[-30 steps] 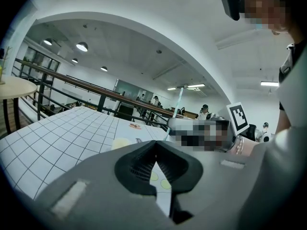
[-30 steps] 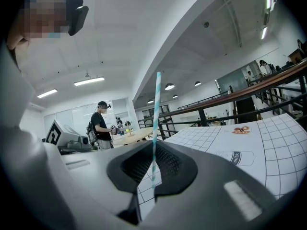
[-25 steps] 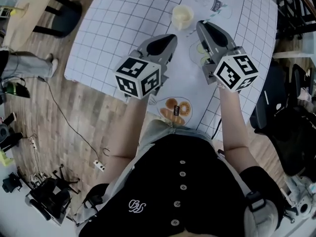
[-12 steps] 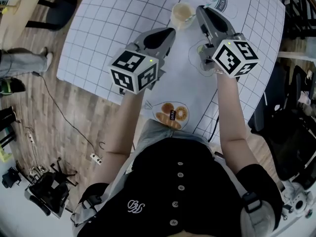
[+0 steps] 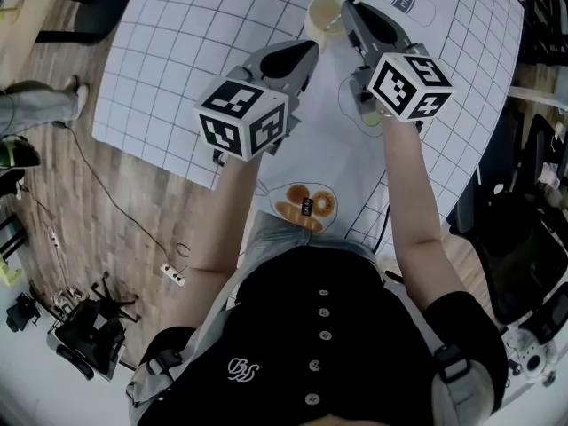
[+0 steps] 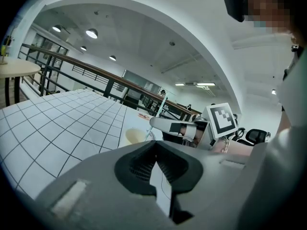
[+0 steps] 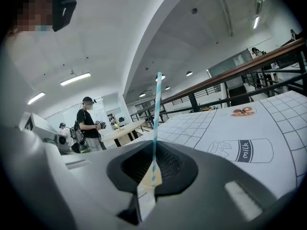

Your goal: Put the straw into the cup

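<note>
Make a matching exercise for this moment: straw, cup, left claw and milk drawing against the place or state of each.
Things:
1. straw
2. cup
3. left claw
4. milk drawing

Places or states:
A. shut, with nothing in it
B. printed flat on the mat
C. gripped in the right claw
D. standing on the mat, no straw in it

Pairs: 1-C, 2-D, 3-A, 4-B.

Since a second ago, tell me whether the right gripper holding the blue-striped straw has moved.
Yes. The right gripper, clamping the blue-striped straw, has moved forward, closer to the pale paper cup.
</note>
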`<state>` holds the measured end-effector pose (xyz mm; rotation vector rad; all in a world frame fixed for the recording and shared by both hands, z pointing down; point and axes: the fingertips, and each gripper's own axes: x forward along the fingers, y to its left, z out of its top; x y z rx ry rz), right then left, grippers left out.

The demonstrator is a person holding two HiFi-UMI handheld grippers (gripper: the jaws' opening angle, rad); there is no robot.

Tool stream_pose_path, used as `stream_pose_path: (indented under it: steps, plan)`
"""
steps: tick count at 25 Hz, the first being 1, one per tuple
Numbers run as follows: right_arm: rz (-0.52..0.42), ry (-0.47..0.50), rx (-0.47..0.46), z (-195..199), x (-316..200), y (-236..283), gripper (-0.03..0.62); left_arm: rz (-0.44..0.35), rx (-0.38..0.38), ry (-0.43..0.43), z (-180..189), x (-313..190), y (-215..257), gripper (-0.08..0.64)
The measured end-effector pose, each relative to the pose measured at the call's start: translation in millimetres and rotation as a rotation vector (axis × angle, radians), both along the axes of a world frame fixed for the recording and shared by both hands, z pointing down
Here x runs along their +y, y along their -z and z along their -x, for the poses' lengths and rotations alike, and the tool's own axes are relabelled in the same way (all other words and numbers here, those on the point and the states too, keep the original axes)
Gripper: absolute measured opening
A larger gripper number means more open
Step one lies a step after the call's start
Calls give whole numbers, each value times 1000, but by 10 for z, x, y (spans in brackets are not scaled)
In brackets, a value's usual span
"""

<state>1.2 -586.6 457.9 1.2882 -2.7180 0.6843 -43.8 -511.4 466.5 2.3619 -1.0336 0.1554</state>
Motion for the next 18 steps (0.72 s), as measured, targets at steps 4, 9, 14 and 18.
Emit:
stream_pose_path:
  steps: [4,9,14,18]
  plan:
    - [32,22,36,28,31,-155,17,27,1,-1,-21,15,-105,0]
    - [56,36,74,60,60,-285,17,44,-16,-5,-48,50,-169,0]
    - [73,44,78,65,66,-363,17,60,-19,-2,-39,67,-221,0]
    - [61,53,74,77,65,-354,29,68,-27,-1,-25,91,-248,0]
